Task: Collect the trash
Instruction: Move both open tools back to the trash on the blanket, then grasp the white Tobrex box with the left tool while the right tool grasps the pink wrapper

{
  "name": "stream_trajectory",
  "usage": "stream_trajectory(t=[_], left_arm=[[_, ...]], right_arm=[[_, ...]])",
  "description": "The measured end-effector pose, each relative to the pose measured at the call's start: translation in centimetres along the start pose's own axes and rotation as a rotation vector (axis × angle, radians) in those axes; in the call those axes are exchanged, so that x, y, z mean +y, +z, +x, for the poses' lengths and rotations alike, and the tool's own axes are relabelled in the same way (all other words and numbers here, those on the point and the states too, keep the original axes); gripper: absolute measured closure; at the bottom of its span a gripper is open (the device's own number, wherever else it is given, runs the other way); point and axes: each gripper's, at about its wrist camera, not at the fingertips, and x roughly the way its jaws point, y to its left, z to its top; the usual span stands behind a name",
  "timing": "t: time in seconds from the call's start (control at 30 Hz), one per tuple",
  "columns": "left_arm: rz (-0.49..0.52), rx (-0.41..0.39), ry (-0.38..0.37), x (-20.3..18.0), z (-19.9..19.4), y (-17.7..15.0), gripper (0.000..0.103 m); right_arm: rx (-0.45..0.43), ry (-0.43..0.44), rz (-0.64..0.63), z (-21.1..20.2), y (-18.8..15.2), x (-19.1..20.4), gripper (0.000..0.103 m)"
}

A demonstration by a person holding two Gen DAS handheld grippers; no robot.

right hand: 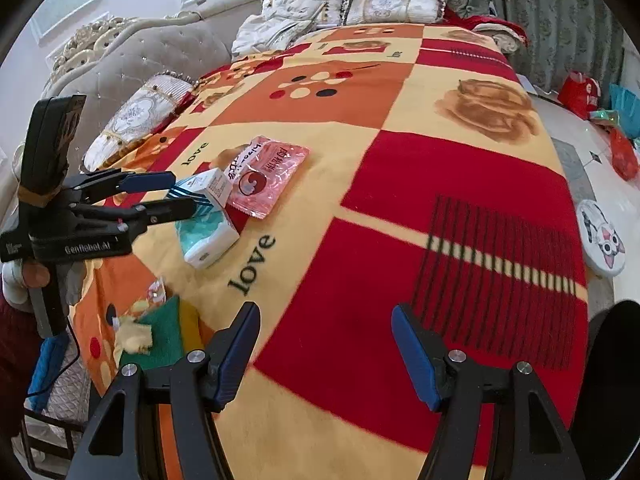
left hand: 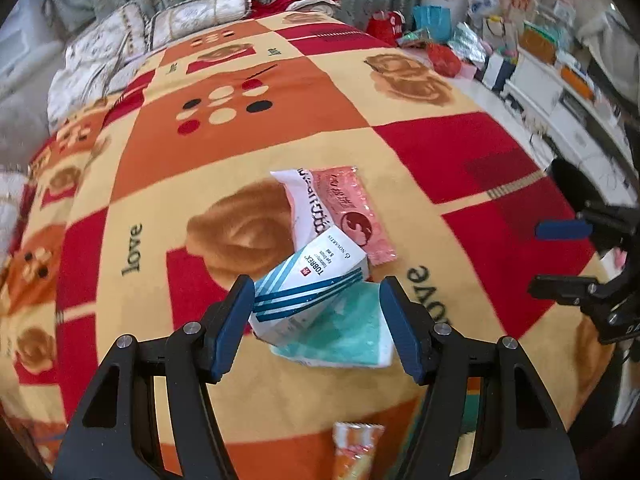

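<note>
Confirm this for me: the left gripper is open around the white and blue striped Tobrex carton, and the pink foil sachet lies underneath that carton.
Not quite. The left gripper is open around the white and blue striped Tobrex carton, but the pink foil sachet is not underneath it. It lies beyond the carton on a white printed wrapper; what sits under the carton is a teal and white pack. The left wrist view shows this.

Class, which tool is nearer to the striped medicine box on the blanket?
Left. The left tool straddles the medicine box, open; the right tool hangs open over bare blanket, well away.
</note>
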Motion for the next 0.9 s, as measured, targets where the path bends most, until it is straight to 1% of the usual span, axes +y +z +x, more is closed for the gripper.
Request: stream_trajectory(t=[0.13, 0.23, 0.33, 0.47, 0.5, 0.53, 0.6, 0.63, 0.73, 0.77, 0.8, 0.83, 0.9], left_arm=[[0.034, -0.003, -0.024, 0.1, 0.3, 0.4, 0.039], [0.089, -0.006, -0.040, 0.0, 0.5, 0.8, 0.039], [0.135, 0.013, -0.035, -0.1, 1.3, 1.1, 0.039], [0.158, 0.040, -0.035, -0.3, 1.9, 0.9, 0.040], [0.168, 0.034, -0.020, -0.4, 1.8, 0.7, 0.045], [0.166, 0.028, -0.010, -0.3, 1.7, 0.5, 0.054], [0.126, 0.021, -0.016, 0.2, 1.4, 0.3, 0.058], [0.092, 0.013, -0.022, 0.7, 1.1, 0.1, 0.064], [-0.027, -0.011, -0.039, 2.8, 0.1, -0.1, 0.072], [-0.069, -0.016, -0.044, 3.5, -0.1, -0.2, 0.072], [-0.114, -0.019, -0.050, 4.2, -0.3, -0.3, 0.072], [-0.156, -0.019, -0.055, 4.8, -0.4, -0.5, 0.072], [-0.209, -0.027, -0.051, 5.7, -0.6, -1.0, 0.072]], right_arm=[[0.011, -0.001, -0.016, 1.2, 1.4, 0.8, 0.037], [0.015, 0.004, -0.027, 1.9, 2.2, 1.3, 0.037], [0.015, 0.016, -0.027, 2.4, 2.8, 1.5, 0.037], [0.021, 0.020, -0.021, 2.7, 2.9, 1.5, 0.037], [0.021, 0.022, -0.021, 2.7, 3.0, 1.5, 0.037], [0.021, 0.023, -0.020, 2.9, 3.1, 1.5, 0.037], [0.026, 0.025, -0.016, 3.3, 3.6, 1.6, 0.037], [0.026, 0.028, -0.013, 3.5, 3.9, 1.7, 0.037], [0.014, 0.045, -0.001, 4.4, 5.2, 2.2, 0.036], [0.013, 0.048, 0.007, 4.9, 5.8, 2.5, 0.035], [0.016, 0.054, 0.016, 5.4, 6.4, 2.7, 0.028], [0.013, 0.074, 0.037, 6.2, 7.1, 2.9, 0.025], [0.014, 0.107, 0.078, 7.4, 8.3, 3.2, 0.024]])
